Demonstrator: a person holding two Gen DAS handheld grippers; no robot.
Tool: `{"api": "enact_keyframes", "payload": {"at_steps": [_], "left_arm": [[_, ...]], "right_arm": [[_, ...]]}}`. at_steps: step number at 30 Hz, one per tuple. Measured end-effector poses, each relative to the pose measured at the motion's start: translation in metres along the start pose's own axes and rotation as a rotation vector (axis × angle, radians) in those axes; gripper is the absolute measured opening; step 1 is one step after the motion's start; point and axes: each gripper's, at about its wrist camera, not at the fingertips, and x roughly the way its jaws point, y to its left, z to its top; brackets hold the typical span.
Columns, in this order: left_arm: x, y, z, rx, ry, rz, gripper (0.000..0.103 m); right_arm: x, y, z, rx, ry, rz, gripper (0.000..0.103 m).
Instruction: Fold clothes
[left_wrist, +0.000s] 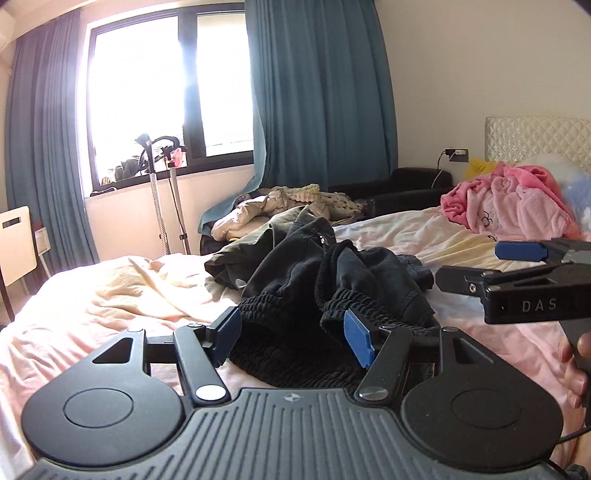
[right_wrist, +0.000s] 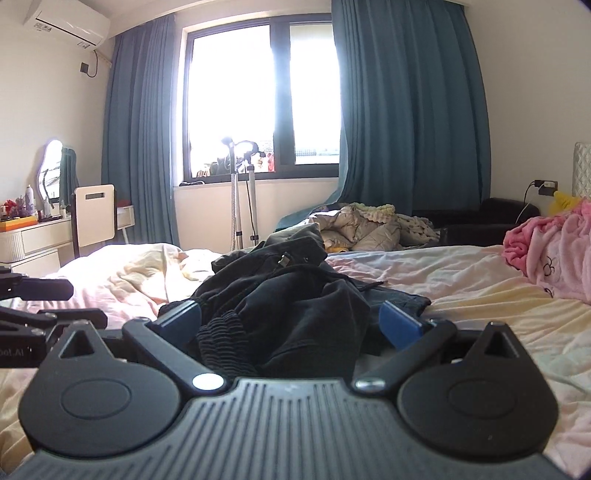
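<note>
- Left tool (left_wrist: 293, 334) was spread wide, gripping nothing, its pads flanking the elastic waistband.
- Right tool (right_wrist: 291, 319) was likewise wide, empty.
- Black clothes (right_wrist: 280, 295) lay crumpled on bed (right_wrist: 461, 280).

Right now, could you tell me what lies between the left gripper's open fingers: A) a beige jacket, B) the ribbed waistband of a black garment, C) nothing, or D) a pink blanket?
B: the left gripper stands open around the black garment's ribbed waistband.
</note>
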Motion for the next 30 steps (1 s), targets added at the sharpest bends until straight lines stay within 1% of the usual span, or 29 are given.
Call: {"api": "enact_keyframes", "payload": {"at_steps": [3,6,9,10,12,14,16,18,20,21,23,24,26,30], "left_arm": [[0.008,0.008,0.007,-0.005,-0.001,0.042,0.068],[0.017,0.007,0.007,0.008,-0.011,0.047,0.070],[0.027,0.002,0.000,-0.012,0.014,0.026,0.070],[0.032,-0.002,-0.004,0.000,0.025,0.018,0.070],[0.039,-0.010,-0.009,0.045,0.031,0.015,0.070],[0.044,-0.018,-0.012,0.086,0.030,0.008,0.070],[0.047,-0.022,-0.014,0.109,0.031,0.005,0.071],[0.050,-0.023,-0.016,0.111,0.038,0.006,0.072],[0.054,-0.021,-0.018,0.100,0.049,0.012,0.072],[0.055,-0.020,-0.018,0.094,0.052,0.020,0.072],[0.060,-0.016,-0.018,0.074,0.064,0.048,0.072],[0.061,-0.014,-0.018,0.060,0.073,0.057,0.072],[0.063,-0.010,-0.018,0.034,0.084,0.079,0.072],[0.061,-0.008,-0.019,0.023,0.084,0.131,0.072]], "right_arm": [[0.009,0.008,-0.013,0.040,0.081,0.018,0.103],[0.020,0.009,-0.028,0.117,0.165,0.023,0.103],[0.032,0.005,-0.039,0.183,0.231,0.048,0.102],[0.035,0.004,-0.040,0.189,0.236,0.044,0.102],[0.039,0.003,-0.040,0.189,0.226,0.024,0.098],[0.043,0.002,-0.040,0.189,0.216,0.004,0.092],[0.047,0.004,-0.038,0.147,0.206,0.002,0.089],[0.052,0.007,-0.037,0.107,0.205,0.002,0.083],[0.058,0.006,-0.037,0.100,0.225,-0.006,0.069],[0.061,0.005,-0.037,0.096,0.235,-0.010,0.066],[0.067,0.004,-0.037,0.088,0.255,-0.018,0.049],[0.070,0.003,-0.037,0.084,0.265,-0.022,0.046],[0.070,-0.005,-0.034,0.120,0.269,-0.044,0.035],[0.063,-0.025,-0.031,0.227,0.251,-0.080,0.029]]}}
